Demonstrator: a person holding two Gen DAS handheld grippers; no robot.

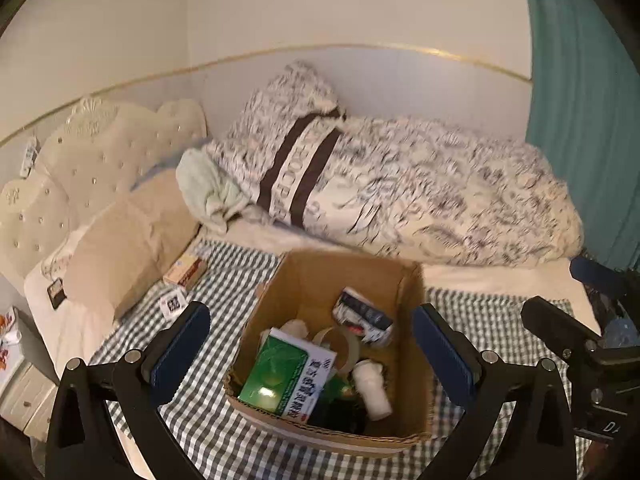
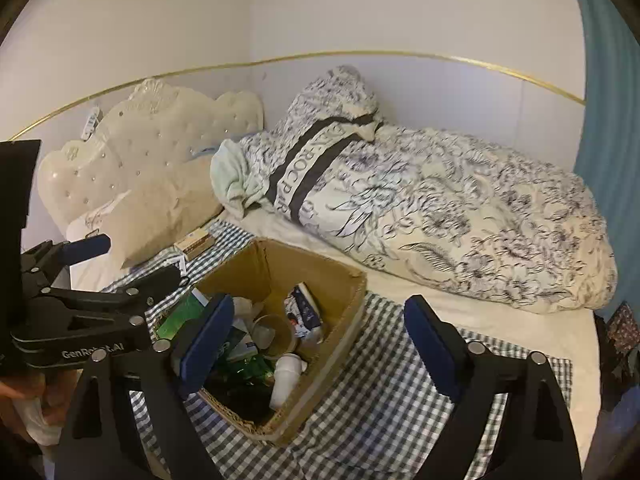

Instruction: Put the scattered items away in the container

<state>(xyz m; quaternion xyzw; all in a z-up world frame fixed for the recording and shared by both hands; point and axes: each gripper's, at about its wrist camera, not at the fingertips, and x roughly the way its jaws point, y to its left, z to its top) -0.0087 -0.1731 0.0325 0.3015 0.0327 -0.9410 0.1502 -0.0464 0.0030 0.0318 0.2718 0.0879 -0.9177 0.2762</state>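
A cardboard box [image 1: 304,280] stands on a checked cloth [image 1: 224,272] on the bed; it also shows in the right wrist view [image 2: 344,304]. Inside lie a green carton [image 1: 286,376], a white bottle [image 1: 374,390], a tape roll [image 1: 340,344] and a dark-and-white packet [image 1: 362,316]. My left gripper [image 1: 312,352] is open and empty, above the box's near side. My right gripper [image 2: 320,344] is open and empty, over the box's right part. A small orange-and-white box [image 1: 186,270] lies on the cloth beside the pillow, left of the cardboard box.
A tan pillow [image 1: 128,240] lies at the left by the cream tufted headboard [image 1: 80,160]. A rolled flowered duvet [image 1: 420,184] lies along the back wall. A teal curtain [image 1: 580,120] hangs at the right. A QR-marked card [image 1: 173,304] lies on the cloth.
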